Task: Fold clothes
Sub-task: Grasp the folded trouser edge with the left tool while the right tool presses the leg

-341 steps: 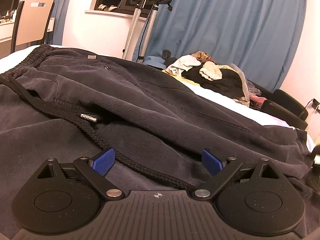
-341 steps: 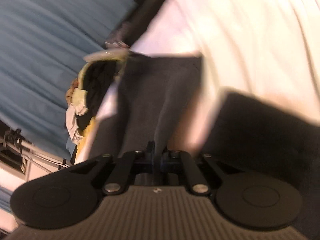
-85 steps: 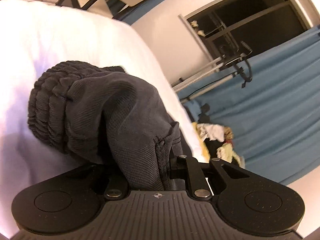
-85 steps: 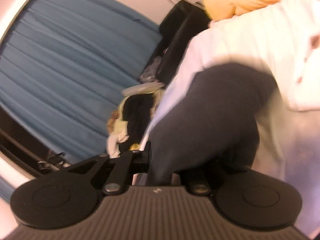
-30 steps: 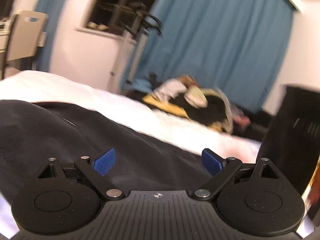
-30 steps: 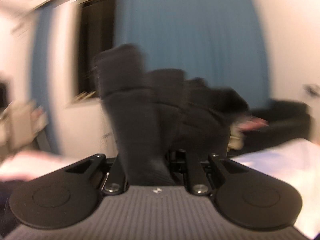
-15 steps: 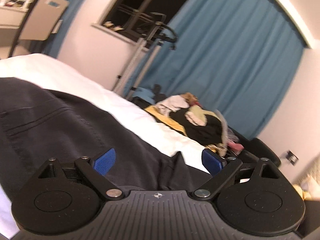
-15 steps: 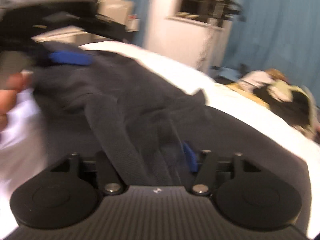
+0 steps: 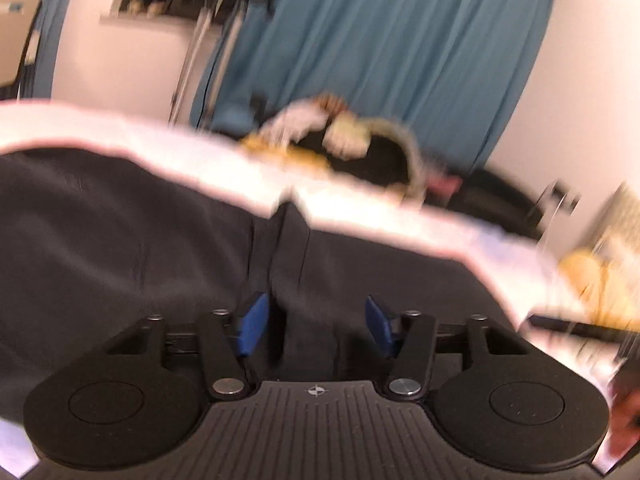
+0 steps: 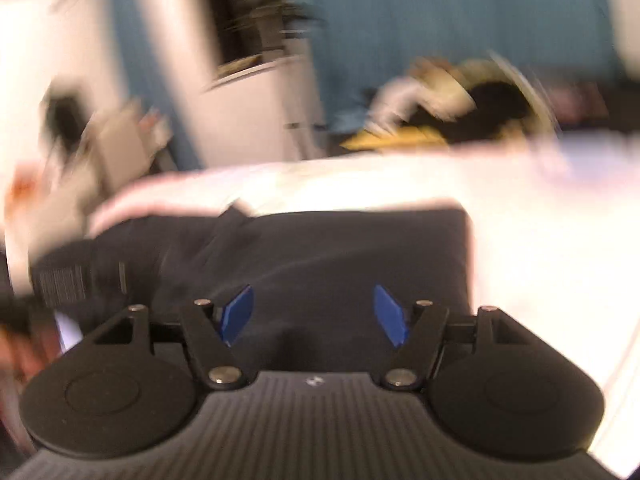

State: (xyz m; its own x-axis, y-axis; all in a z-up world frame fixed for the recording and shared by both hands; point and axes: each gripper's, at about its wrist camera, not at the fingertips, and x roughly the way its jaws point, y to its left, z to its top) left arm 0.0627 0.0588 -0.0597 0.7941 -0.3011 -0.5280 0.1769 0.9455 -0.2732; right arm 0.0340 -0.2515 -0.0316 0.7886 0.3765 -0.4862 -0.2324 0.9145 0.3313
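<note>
My left hand-held gripper (image 9: 316,322) stands partly open, its blue-padded fingers (image 9: 251,322) set a moderate way apart, and a raised ridge of the dark charcoal trousers (image 9: 120,248) runs up between them; the cloth fills the gap, but the pads do not look pressed onto it, and the blur keeps me from telling whether either pad touches the fabric. The trousers lie spread across the white bed sheet (image 9: 360,204), a small peak of cloth poking up at their far edge straight ahead of this gripper. My right hand-held gripper (image 10: 316,316) is open wider, its blue pads (image 10: 390,316) well apart with nothing clamped between them, hanging low over the same dark charcoal trousers (image 10: 340,248), whose far edge runs straight and whose right corner looks squared off against the white bed sheet (image 10: 520,220). At the left of the right wrist view, a ribbed dark cuff or waistband (image 10: 64,284) of the garment shows, much smeared. Beyond the bed in both views sits a jumbled pile of mixed clothes (image 9: 352,140), white, yellow and black, in front of long blue curtains (image 9: 400,52). At the lower right edge of the left wrist view a reddish blurred shape shows, too smeared to identify. Both views are heavily motion-blurred.
</note>
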